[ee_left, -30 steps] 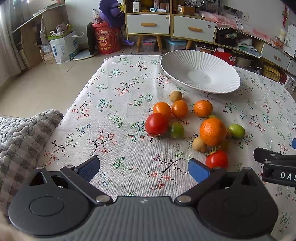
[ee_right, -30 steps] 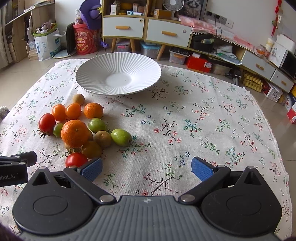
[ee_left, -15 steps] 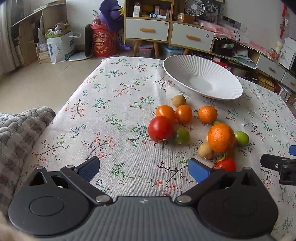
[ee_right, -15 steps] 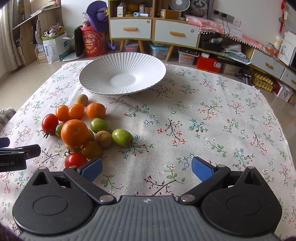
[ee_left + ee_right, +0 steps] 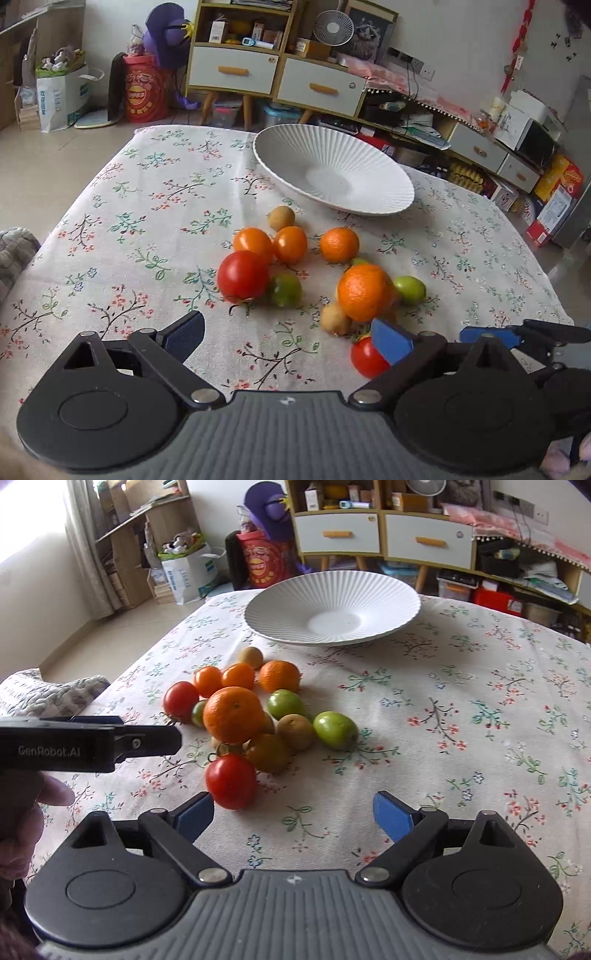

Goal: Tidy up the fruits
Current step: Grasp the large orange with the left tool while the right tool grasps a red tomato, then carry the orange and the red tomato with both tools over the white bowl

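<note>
A pile of fruit lies on the floral tablecloth: a big orange [image 5: 364, 292] [image 5: 233, 714], a large red tomato [image 5: 243, 274] [image 5: 181, 701], a small red tomato [image 5: 367, 357] [image 5: 231, 781], green fruits [image 5: 334, 728], small oranges and brown kiwis. An empty white ribbed plate [image 5: 369, 173] [image 5: 280, 620] stands behind them. My left gripper [image 5: 286, 336] is open, low and just short of the pile. My right gripper [image 5: 293, 816] is open and empty, with the small red tomato by its left finger.
The table's left edge drops to the floor; a grey quilted cushion [image 5: 48, 694] lies at that side. Drawers, shelves and boxes [image 5: 273, 74] stand behind the table. Each gripper shows at the edge of the other's view [image 5: 88, 744] [image 5: 524, 336].
Both grippers moved forward toward the fruit pile, and the right one swung left so the pile now lies ahead of it. Both stay open. The fruit has not moved.
</note>
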Available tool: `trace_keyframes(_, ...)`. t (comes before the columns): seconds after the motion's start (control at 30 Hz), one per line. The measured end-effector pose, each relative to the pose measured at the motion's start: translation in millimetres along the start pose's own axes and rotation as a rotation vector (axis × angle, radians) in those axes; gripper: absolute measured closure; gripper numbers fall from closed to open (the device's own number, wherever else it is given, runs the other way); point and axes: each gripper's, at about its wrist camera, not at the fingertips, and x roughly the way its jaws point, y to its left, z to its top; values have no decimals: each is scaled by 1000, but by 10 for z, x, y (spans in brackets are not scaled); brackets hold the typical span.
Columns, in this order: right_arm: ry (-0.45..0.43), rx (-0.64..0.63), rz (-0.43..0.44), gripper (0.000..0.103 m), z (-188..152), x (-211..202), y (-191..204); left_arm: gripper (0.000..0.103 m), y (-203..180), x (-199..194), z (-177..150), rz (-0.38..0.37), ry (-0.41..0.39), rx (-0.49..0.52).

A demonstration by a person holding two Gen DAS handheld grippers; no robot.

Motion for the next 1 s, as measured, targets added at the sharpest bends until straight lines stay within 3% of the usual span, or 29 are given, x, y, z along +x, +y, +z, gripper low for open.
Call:
trace_keyframes(0.17,-19,-31,80,39,-38,35,69,31,-45,86,2,-74,-37,37)
trace_keyframes(0.37,-33,-26,106,50,-59,110,71,48,-88,181,-13,-176,-45,53)
trace_keyframes(0.5,-52,-18,116,56,-64,136,57,54,-117,193,-13,-206,-47,54)
trace_keyframes(0.73,-56,-18,140,70,-64,168,71,60,-177,233,1,-211,-61,58)
trace_keyframes(1.0,-59,-6,144,71,-55,165,55,68,-207,249,-4,-184,-73,66)
